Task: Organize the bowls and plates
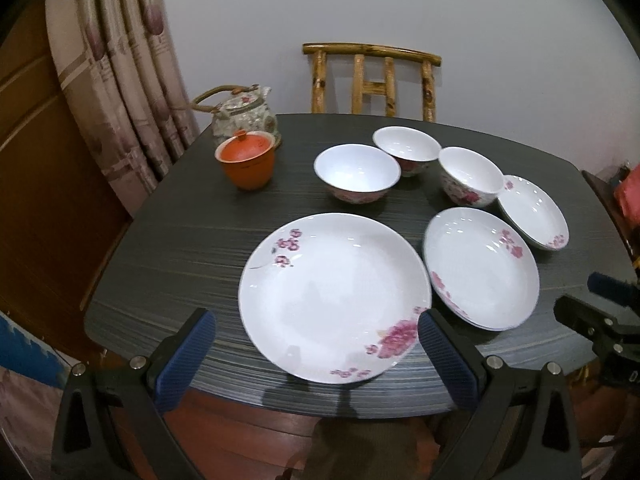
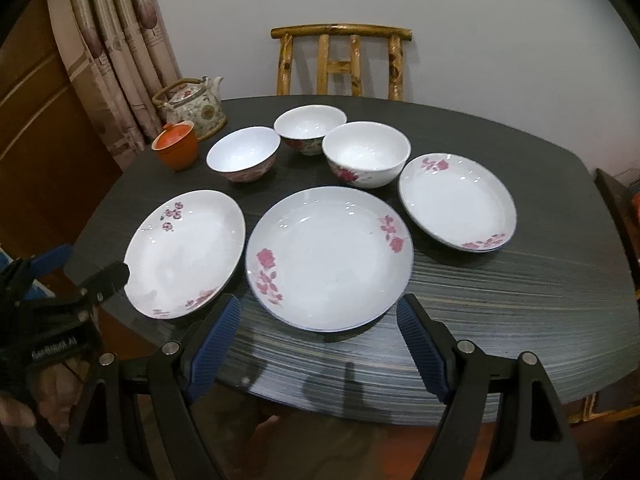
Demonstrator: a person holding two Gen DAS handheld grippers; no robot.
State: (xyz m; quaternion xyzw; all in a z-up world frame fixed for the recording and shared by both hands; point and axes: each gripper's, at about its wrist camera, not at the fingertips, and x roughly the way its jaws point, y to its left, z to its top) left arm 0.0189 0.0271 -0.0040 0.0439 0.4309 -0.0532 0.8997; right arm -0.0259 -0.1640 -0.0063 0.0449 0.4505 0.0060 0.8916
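Observation:
Three white flowered plates lie on the dark table: a left plate [image 1: 332,296] [image 2: 184,252], a middle plate [image 1: 480,268] [image 2: 328,256] and a right plate [image 1: 534,210] [image 2: 458,202]. Three white flowered bowls stand behind them: left [image 1: 356,170] [image 2: 244,154], back [image 1: 406,148] [image 2: 310,124] and right [image 1: 470,174] [image 2: 366,152]. My left gripper [image 1: 316,324] is open and empty, its jaws either side of the left plate's near rim. My right gripper [image 2: 318,312] is open and empty, just before the middle plate's near rim.
An orange lidded cup [image 1: 246,162] [image 2: 176,148] and a patterned teapot [image 1: 244,114] [image 2: 196,106] stand at the table's back left. A bamboo chair [image 1: 372,80] [image 2: 340,60] stands behind the table [image 1: 192,248]. Curtains [image 1: 120,80] hang at left.

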